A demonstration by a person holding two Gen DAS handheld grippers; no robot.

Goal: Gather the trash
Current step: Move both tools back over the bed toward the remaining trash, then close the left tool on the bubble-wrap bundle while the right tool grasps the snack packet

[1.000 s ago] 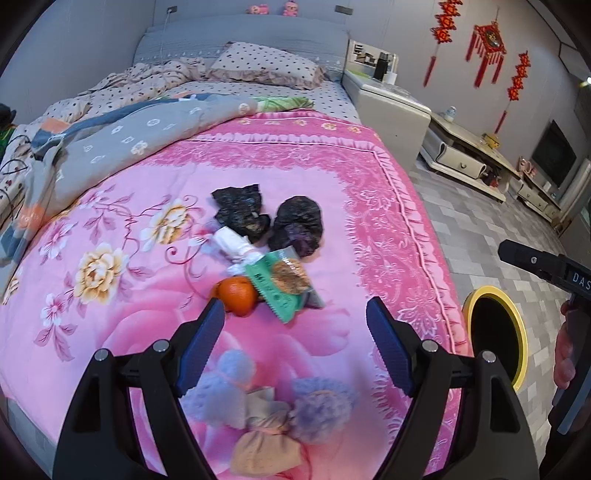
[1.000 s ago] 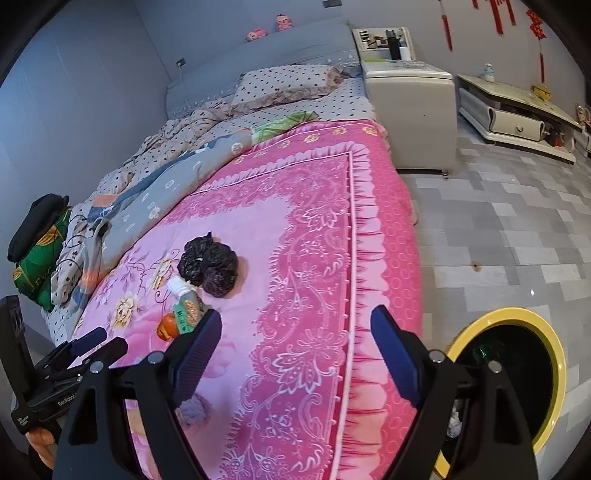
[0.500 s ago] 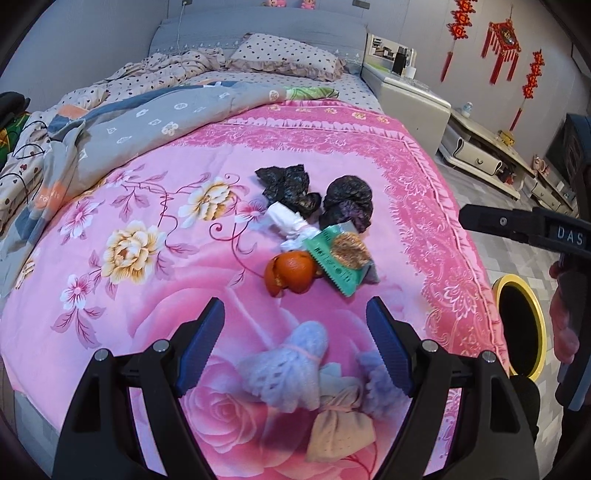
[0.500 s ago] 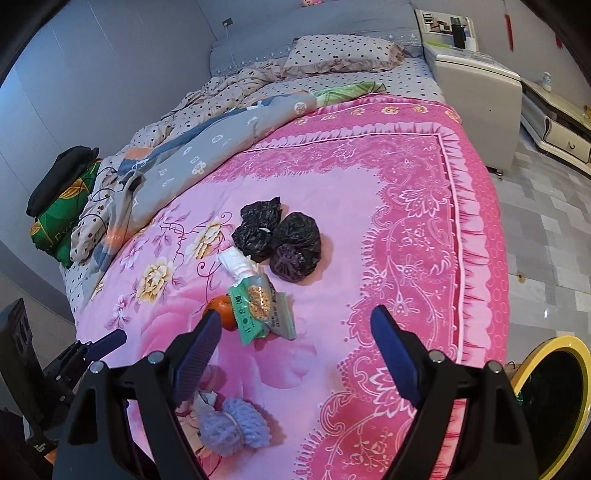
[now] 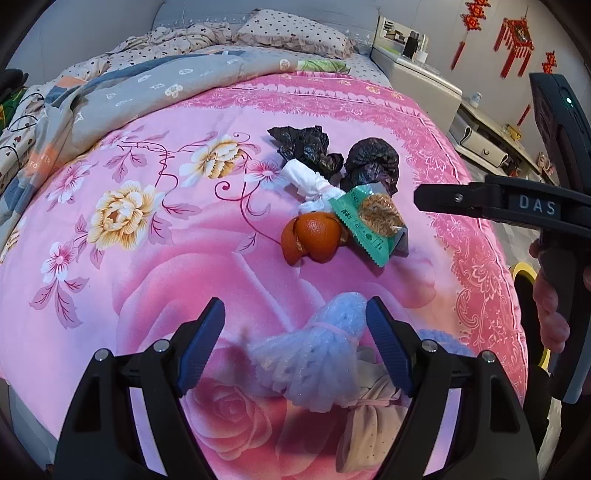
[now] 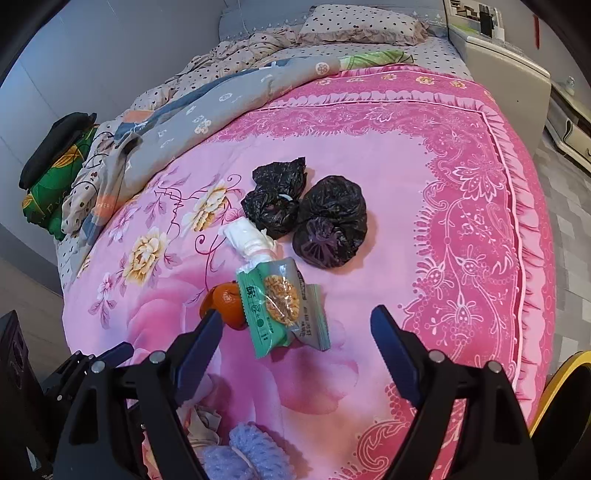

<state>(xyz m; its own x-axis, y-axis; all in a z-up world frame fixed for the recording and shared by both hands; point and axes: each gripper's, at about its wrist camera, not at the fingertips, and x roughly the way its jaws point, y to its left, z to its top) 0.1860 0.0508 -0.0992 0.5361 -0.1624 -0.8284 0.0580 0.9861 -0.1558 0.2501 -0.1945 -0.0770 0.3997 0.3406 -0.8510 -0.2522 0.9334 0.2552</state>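
Note:
Trash lies in a cluster on the pink floral blanket (image 5: 147,280): two crumpled black bags (image 6: 306,210), a white tissue wad (image 6: 249,240), an orange peel (image 5: 314,238) and a green snack wrapper (image 6: 275,306). Nearer the bed's foot lie white foam fruit nets (image 5: 314,358) and a beige cloth bundle (image 5: 369,424). My left gripper (image 5: 295,328) hovers open just above one foam net, which shows between its fingers. My right gripper (image 6: 297,336) is open over the blanket, right in front of the green wrapper. Its body (image 5: 517,206) shows at the right of the left wrist view.
A yellow-rimmed bin (image 6: 565,402) stands on the floor beside the bed's right edge. A grey quilt (image 6: 236,103) and pillows (image 5: 295,33) cover the bed's far half. A white nightstand (image 6: 506,70) and low cabinet (image 5: 487,144) stand by the wall.
Both grippers have come in lower over the bed. The right one swung from the bed's edge to the trash cluster. The left one closed in on the foam net.

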